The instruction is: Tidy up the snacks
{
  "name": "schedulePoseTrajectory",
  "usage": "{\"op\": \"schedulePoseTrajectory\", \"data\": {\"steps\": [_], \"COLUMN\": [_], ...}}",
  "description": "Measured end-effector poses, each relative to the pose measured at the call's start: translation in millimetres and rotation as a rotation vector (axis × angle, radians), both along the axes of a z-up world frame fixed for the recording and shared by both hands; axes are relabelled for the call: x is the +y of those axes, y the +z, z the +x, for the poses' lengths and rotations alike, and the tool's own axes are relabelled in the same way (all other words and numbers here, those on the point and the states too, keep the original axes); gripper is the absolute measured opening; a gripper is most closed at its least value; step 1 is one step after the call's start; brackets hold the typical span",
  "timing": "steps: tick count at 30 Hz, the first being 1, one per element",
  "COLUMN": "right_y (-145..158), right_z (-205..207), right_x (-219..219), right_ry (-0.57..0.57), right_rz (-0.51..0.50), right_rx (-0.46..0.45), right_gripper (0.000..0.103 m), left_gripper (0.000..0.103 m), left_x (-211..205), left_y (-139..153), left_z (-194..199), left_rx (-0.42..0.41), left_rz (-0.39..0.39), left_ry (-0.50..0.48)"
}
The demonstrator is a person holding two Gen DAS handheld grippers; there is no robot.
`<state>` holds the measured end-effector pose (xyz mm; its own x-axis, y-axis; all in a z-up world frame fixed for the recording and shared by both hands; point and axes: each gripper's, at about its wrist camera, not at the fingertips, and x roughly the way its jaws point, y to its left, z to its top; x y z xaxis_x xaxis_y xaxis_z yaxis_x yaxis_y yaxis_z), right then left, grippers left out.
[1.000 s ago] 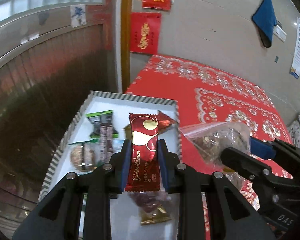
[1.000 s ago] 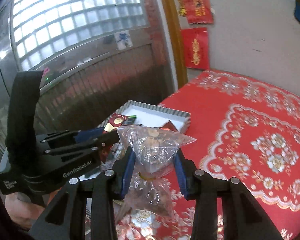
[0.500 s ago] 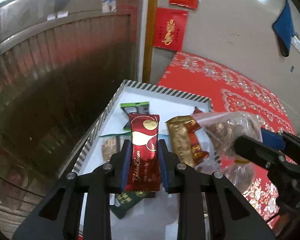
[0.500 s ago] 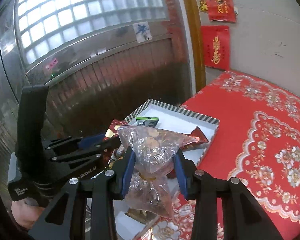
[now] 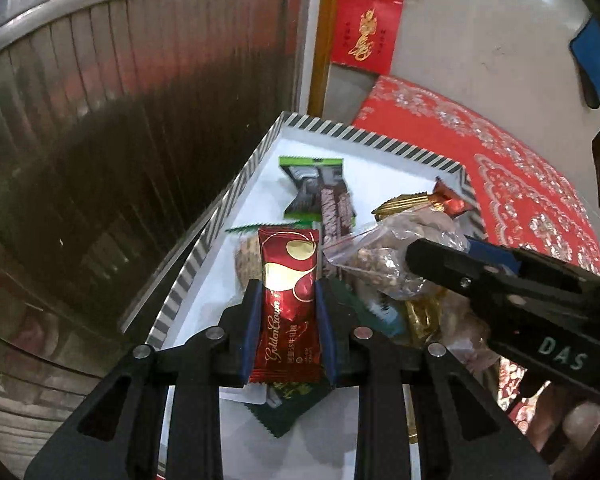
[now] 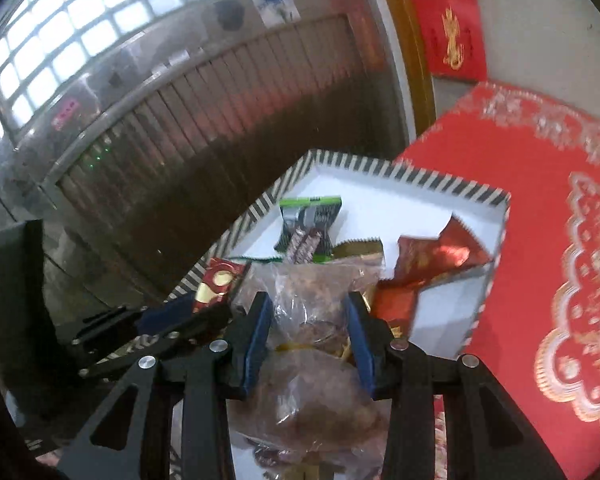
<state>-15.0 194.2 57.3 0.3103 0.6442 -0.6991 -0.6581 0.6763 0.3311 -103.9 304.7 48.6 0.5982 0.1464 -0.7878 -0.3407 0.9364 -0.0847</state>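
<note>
While poised over the striped-rim white box (image 5: 236, 184) on the red patterned tablecloth (image 6: 540, 240): left gripper (image 5: 287, 304) clamped on a red Golden Crown snack bar (image 5: 288, 308), right gripper (image 6: 309, 320) pinching a clear bag of nuts (image 6: 312, 292). Apparently mid-delivery, both snacks airborne above wrappers already inside; next, likely lowering into free space, then loosening each grip.

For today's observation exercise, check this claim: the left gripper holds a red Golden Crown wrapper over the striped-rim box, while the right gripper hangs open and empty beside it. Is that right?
Not quite. The right gripper is not empty: its fingers are shut on a clear bag of snacks, as the right wrist view shows. The rest stands: the left gripper holds the red Golden Crown wrapper over the striped-rim box.
</note>
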Motion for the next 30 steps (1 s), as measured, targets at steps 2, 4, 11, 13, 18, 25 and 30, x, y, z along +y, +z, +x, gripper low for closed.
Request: {"op": "schedulePoseTrajectory", "data": {"steps": [2,4,11,13,18,25,30], "right_y": [-5,-6,13,22,43,50,45], "right_z": [0,-1,-19,-25,-39,-55,-66], "right_x": [2,3,-12,-18,-40,-74,-84], "right_ry": [-0.002,0.004,0.0,-0.01,-0.054,-0.182,-0.224], "right_rz": [0.012,0.006,0.062,0.082,0.121,0.094,0.055], "right_rx": [-0.006,-0.012,-0.072,-0.086,-0.145,-0.225,-0.282], "right_gripper": [0.042,0.047,0.074,0.08,0.085,0.087,0.087], "left_gripper": [0.024,0.024,0.053,0.063,0.077,0.085,0.085], "left_x": [2,1,-3,-4,-8,-26,-39], "left_y": [-3,-6,-8,-4,6,17,23], "left_z": [0,0,-2,-6,-15,-23,-34], "left_rx": [0.008,0.009,0.005,-0.027,-0.082,-0.118,-0.147], "left_rz": [-0.001,0.006,0.017,0.027,0.043,0.075,0.149], "left_ry": [0.007,0.01,0.034,0.042,0.06,0.045,0.07]}}
